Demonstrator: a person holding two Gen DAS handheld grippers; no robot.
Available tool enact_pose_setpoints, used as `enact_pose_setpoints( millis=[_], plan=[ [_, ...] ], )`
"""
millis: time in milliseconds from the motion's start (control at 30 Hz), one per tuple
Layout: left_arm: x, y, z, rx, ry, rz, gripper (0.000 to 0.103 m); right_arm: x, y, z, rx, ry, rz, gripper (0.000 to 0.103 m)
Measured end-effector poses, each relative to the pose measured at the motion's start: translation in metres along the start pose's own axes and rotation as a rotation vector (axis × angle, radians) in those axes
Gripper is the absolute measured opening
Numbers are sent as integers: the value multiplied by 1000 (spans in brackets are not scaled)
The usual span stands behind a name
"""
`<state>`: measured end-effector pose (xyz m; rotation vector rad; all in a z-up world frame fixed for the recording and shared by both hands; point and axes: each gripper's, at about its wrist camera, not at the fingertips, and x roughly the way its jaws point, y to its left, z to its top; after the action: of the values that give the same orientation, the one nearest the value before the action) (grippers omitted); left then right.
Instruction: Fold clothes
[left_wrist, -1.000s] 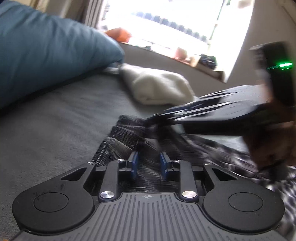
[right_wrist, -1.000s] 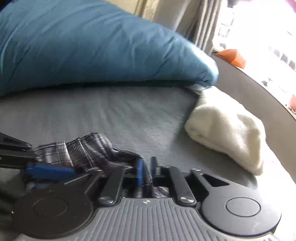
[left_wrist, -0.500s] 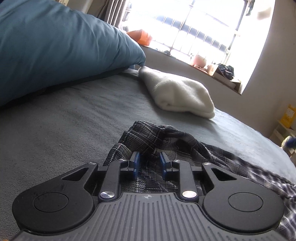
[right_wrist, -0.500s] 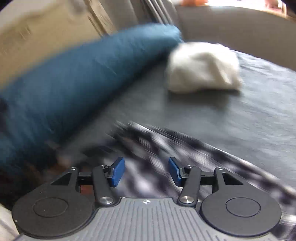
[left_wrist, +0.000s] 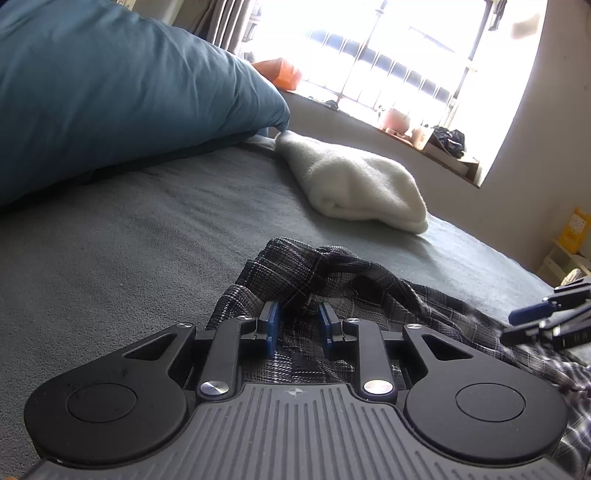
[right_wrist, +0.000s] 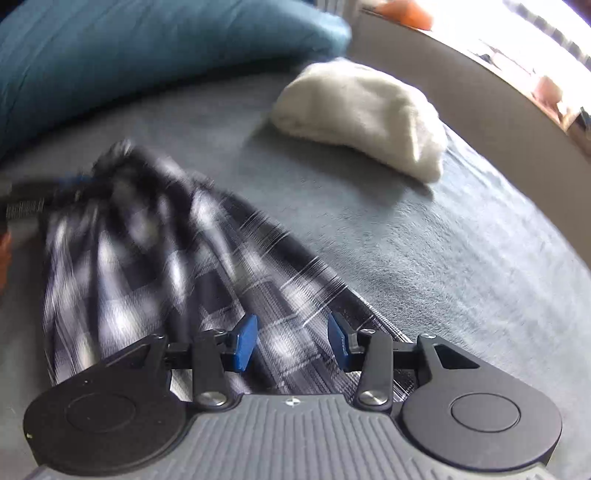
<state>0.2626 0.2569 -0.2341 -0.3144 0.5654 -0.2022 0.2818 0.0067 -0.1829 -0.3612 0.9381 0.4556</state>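
Note:
A dark plaid garment (left_wrist: 351, 273) lies crumpled on the grey bed cover (left_wrist: 110, 258) and stretches off to the right. My left gripper (left_wrist: 298, 326) is at its near left end, with a bunched fold pinched between the blue pads. In the right wrist view the plaid garment (right_wrist: 147, 258) is motion-blurred and fans out from the left gripper (right_wrist: 55, 188) at the far left. My right gripper (right_wrist: 291, 339) hovers open over the garment's lower stretch, with nothing between its fingers. The right gripper (left_wrist: 543, 317) also pokes in at the right edge of the left wrist view.
A large blue pillow (left_wrist: 110, 92) fills the back left. A folded white fleece (left_wrist: 354, 184) lies beyond the garment. A window sill (left_wrist: 406, 122) with small items runs behind the bed. A yellow object (left_wrist: 574, 229) stands at the far right.
The right gripper let go of the garment's end beside the left gripper, opened, and swung right along the cloth. The left gripper kept its hold.

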Motion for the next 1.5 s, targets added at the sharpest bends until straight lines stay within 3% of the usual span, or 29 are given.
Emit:
enact_pose_setpoints(
  millis=[100, 233, 267, 333, 367, 600, 867, 1000, 1100, 1233, 1500],
  plan=[
    [0, 2, 0, -9, 2, -5, 25, 10, -18, 1, 108, 7, 58, 44],
    [0, 1, -1, -4, 0, -2, 25, 23, -13, -1, 92, 53, 78, 37],
    [0, 1, -1, -2, -1, -2, 25, 25, -12, -2, 81, 57, 82, 32],
    [0, 1, -2, 4, -3, -1, 25, 22, -8, -2, 55, 48, 57, 7],
    [0, 1, -2, 7, -3, -2, 25, 20, -7, -3, 45, 39, 48, 4],
    [0, 1, -3, 9, -6, -6, 24, 0, 8, 7, -72, -98, -132, 3],
    [1, 3, -4, 9, -6, -8, 24, 40, 9, 11, -75, -83, -202, 3],
    [1, 3, -3, 9, -5, -9, 24, 56, 1, 8, -15, -73, -199, 5],
    [2, 6, -3, -7, -4, -18, 24, 43, -14, 12, 111, -98, -146, 10],
    [2, 10, -1, -41, 1, -33, 24, 6, -41, -7, 305, -159, -133, 45],
    [5, 22, 1, -123, 16, -72, 24, -70, -93, -48, 695, -279, -107, 47]
  ],
)
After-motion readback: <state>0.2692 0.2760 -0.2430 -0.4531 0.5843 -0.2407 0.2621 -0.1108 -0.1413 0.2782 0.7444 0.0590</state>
